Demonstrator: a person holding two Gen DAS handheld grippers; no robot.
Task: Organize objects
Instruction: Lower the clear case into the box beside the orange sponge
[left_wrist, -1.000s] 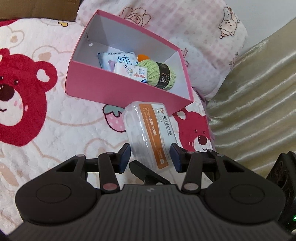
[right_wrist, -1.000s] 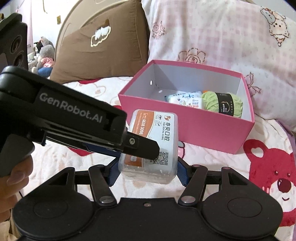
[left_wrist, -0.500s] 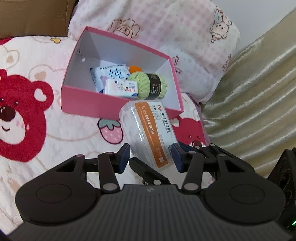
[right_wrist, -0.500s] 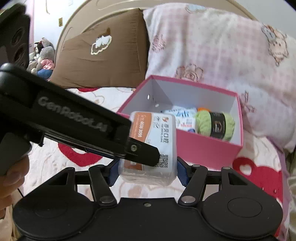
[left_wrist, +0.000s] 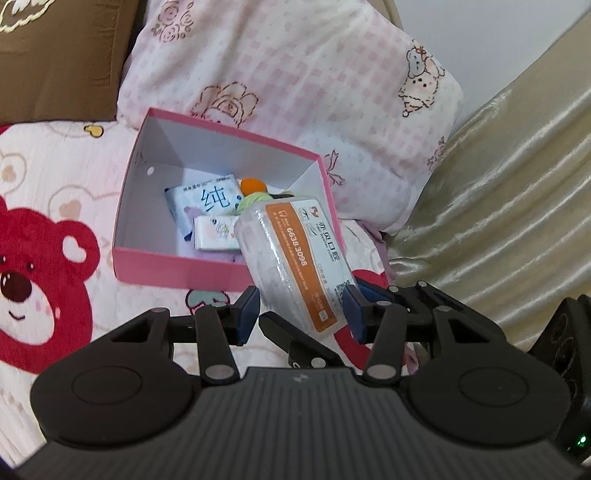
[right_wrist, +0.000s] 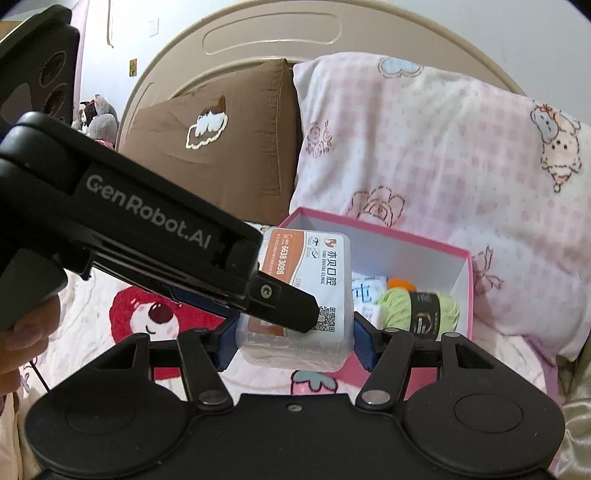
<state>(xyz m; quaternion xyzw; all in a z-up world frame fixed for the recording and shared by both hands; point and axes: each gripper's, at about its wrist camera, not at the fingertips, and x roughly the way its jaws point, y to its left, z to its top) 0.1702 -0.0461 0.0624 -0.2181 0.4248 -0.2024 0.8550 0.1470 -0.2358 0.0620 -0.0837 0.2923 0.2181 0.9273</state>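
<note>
A clear plastic case (left_wrist: 295, 258) with an orange and white label hangs in the air, held by both grippers. My left gripper (left_wrist: 301, 314) is shut on it, blue pads against two opposite faces. My right gripper (right_wrist: 293, 343) clamps the case (right_wrist: 317, 280) across its width. One black right finger (left_wrist: 295, 336) shows under the case in the left wrist view. The left gripper's body (right_wrist: 147, 221) crosses the right wrist view. Just behind the case lies an open pink box (left_wrist: 177, 266) with tissue packs (left_wrist: 210, 199), green yarn (right_wrist: 417, 306) and something orange (left_wrist: 251, 184).
The box rests on a bear-print bedspread (left_wrist: 44, 258). A pink checked pillow (left_wrist: 295, 74) and a brown pillow (right_wrist: 221, 147) lean on the headboard (right_wrist: 258, 37) behind it. Beige satin fabric (left_wrist: 498, 221) rises at the right. A person's hand (right_wrist: 29, 332) grips the left handle.
Both grippers have risen together with the case off the bedspread and moved toward the pink box. The case now overlaps the box's near right corner in both views.
</note>
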